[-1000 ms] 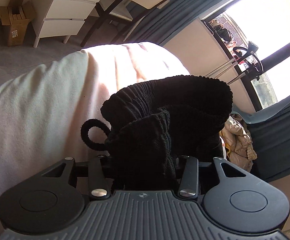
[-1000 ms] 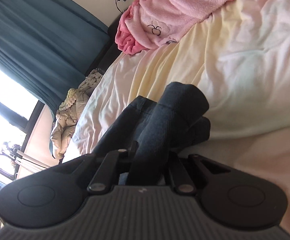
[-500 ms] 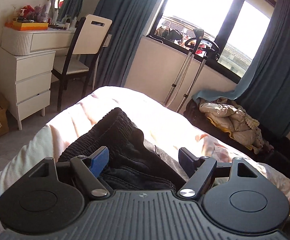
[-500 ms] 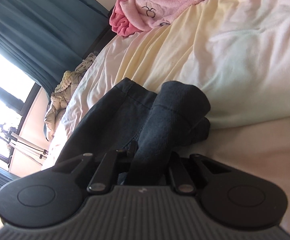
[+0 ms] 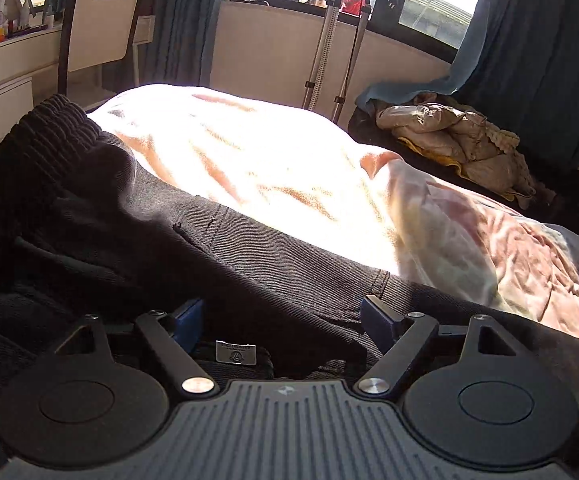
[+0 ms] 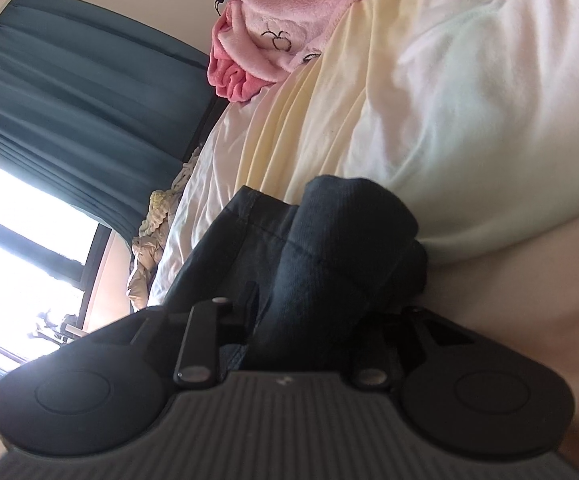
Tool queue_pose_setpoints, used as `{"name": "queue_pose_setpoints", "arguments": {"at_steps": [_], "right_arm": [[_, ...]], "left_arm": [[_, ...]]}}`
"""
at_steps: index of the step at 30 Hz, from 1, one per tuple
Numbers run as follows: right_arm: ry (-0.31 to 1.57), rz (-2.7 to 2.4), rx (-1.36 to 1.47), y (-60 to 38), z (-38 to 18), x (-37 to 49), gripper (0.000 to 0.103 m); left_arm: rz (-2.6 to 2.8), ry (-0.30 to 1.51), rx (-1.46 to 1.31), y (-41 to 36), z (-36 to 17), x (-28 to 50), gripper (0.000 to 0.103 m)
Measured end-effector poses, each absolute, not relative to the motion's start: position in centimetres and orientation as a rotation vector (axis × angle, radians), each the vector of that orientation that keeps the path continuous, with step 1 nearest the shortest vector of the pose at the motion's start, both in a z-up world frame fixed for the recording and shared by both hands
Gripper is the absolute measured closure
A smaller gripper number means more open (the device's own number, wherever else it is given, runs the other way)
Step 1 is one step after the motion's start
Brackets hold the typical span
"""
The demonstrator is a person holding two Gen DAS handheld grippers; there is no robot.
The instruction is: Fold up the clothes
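Black trousers point(image 5: 137, 216) with a ribbed elastic waistband lie on the pale bedsheet point(image 5: 273, 160) in the left wrist view. My left gripper point(image 5: 285, 320) is open, its blue-padded fingers apart just above the dark cloth, holding nothing. In the right wrist view my right gripper point(image 6: 317, 320) is shut on a bunched fold of the same trousers point(image 6: 341, 232), which rises between the fingers over the cream sheet point(image 6: 469, 92).
A padded beige jacket point(image 5: 457, 132) lies on a dark bench beside the bed. A chair point(image 5: 97, 24), white drawers and a metal stand point(image 5: 329, 40) stand near the window. A pink fleece garment point(image 6: 289, 24) lies at the bed's far end. Blue curtains hang behind.
My left gripper has let go of the waistband, opened, and lowered onto the trousers now lying flat. My right gripper stays shut on its fold, shifted slightly.
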State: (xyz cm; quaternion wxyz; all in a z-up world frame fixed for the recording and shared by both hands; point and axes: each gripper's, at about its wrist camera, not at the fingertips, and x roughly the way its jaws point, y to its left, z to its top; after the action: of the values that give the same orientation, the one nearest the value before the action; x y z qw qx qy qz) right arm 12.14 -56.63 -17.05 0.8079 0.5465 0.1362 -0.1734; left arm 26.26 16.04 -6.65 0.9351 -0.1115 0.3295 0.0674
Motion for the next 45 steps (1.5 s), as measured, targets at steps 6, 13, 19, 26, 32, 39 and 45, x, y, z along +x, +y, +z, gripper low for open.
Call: {"name": "queue_pose_setpoints", "arguments": {"at_steps": [6, 13, 19, 26, 32, 39, 45], "right_arm": [[0.279, -0.384, 1.122, -56.7, -15.7, 13.3, 0.094], [0.168, -0.299, 1.092, -56.3, -11.2, 12.6, 0.095], [0.239, -0.322, 1.052, -56.9, -12.6, 12.4, 0.095], [0.326, -0.342, 1.026, -57.3, -15.6, 12.6, 0.094], [0.27, -0.341, 0.895, -55.7, -12.5, 13.0, 0.094], [0.188, -0.33, 0.511, -46.8, -3.3, 14.8, 0.095], [0.089, -0.168, 0.265, -32.7, 3.2, 16.7, 0.095]], "left_arm": [[0.16, 0.69, -0.098, 13.9, -6.0, 25.9, 0.013], [0.101, 0.652, 0.055, 7.6, -3.7, 22.8, 0.013], [0.012, 0.61, 0.056, 1.8, -3.5, 19.7, 0.012], [-0.057, 0.733, 0.142, -1.4, -7.5, 19.8, 0.012], [-0.09, 0.796, 0.12, -0.7, -8.9, 20.5, 0.012], [-0.09, 0.676, 0.014, 2.8, -4.6, 17.9, 0.012], [-0.058, 0.552, -0.109, 9.0, 0.0, 14.7, 0.011]]}}
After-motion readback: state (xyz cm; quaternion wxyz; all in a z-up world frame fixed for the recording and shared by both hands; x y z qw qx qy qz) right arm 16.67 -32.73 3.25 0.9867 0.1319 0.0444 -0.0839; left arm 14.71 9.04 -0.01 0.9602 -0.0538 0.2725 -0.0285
